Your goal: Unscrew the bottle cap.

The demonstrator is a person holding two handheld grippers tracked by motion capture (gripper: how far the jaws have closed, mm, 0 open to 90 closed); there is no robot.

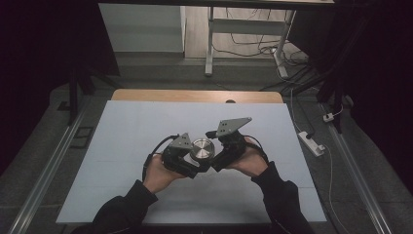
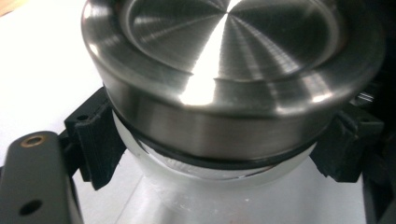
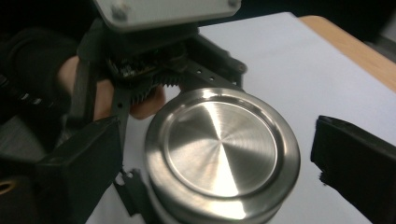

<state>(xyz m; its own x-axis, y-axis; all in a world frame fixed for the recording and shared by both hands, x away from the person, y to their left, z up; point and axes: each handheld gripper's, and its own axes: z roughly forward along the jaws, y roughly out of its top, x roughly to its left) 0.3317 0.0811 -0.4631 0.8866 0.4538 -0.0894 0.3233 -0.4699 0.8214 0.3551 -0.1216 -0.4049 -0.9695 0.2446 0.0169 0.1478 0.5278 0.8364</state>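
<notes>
A glass jar with a brushed-steel lid (image 1: 202,148) stands near the middle of the white tabletop (image 1: 122,146). My left gripper (image 1: 197,161) comes in from the left and is shut on the jar. In the left gripper view its black pads (image 2: 95,140) press on the clear glass body (image 2: 219,191) just under the lid (image 2: 224,51). From the right, my right gripper (image 1: 212,156) reaches toward the lid. In the right gripper view its jaws straddle the lid (image 3: 219,140), with a gap of table showing beside the right pad (image 3: 355,163). That gripper (image 3: 222,163) is open.
A wooden strip (image 1: 195,95) runs along the far edge of the table. Beyond it are a white desk frame (image 1: 210,44) and loose cables on the floor. A power strip (image 1: 311,142) lies on the floor to the right. Both forearms enter from the bottom.
</notes>
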